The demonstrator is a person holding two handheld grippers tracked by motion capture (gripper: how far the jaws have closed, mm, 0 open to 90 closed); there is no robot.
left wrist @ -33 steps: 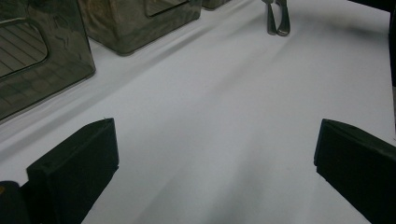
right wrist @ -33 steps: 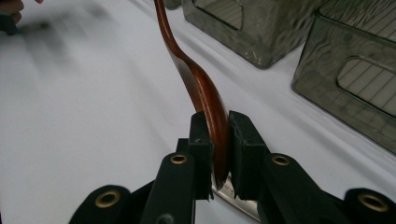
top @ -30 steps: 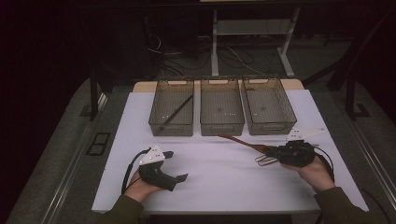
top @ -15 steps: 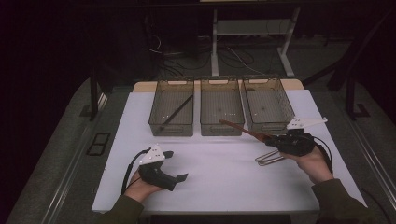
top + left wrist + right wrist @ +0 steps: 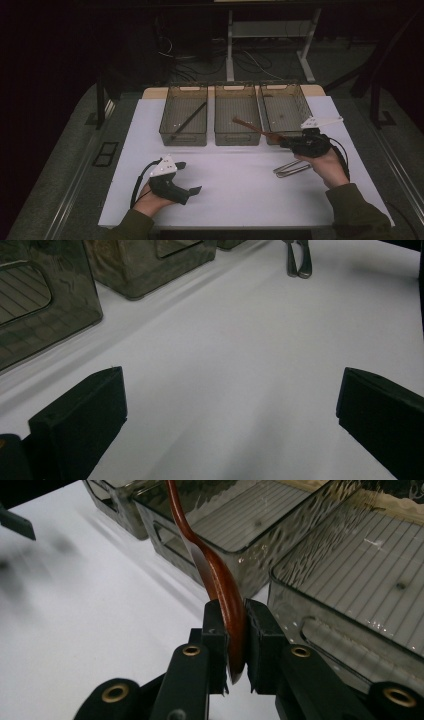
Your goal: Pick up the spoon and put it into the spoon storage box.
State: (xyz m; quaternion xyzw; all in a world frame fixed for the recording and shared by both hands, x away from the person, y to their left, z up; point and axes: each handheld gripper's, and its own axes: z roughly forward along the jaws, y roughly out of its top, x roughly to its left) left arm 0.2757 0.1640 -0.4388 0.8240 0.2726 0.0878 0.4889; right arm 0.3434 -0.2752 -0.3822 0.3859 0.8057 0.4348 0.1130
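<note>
My right gripper [image 5: 286,143] is shut on the wide end of a reddish-brown wooden spoon [image 5: 252,128], held off the mat. Its thin end reaches out over the front of the middle bin [image 5: 237,138]. In the right gripper view the two pads clamp the spoon [image 5: 220,585] edge-on, right in front of the bins. My left gripper [image 5: 189,176] rests on the white mat at the near left. Its jaws stand wide open, with bare mat between them in the left gripper view [image 5: 230,410].
Three smoked plastic bins stand side by side at the back of the mat. The left bin [image 5: 182,137] holds a black stick [image 5: 189,121]; the right bin [image 5: 281,86] stands beside my right hand. Metal tongs [image 5: 290,169] lie on the mat under that hand.
My right hand has carried the spoon up and away from me toward the bins; its far end now hangs over the middle bin. The left gripper has stayed put.
</note>
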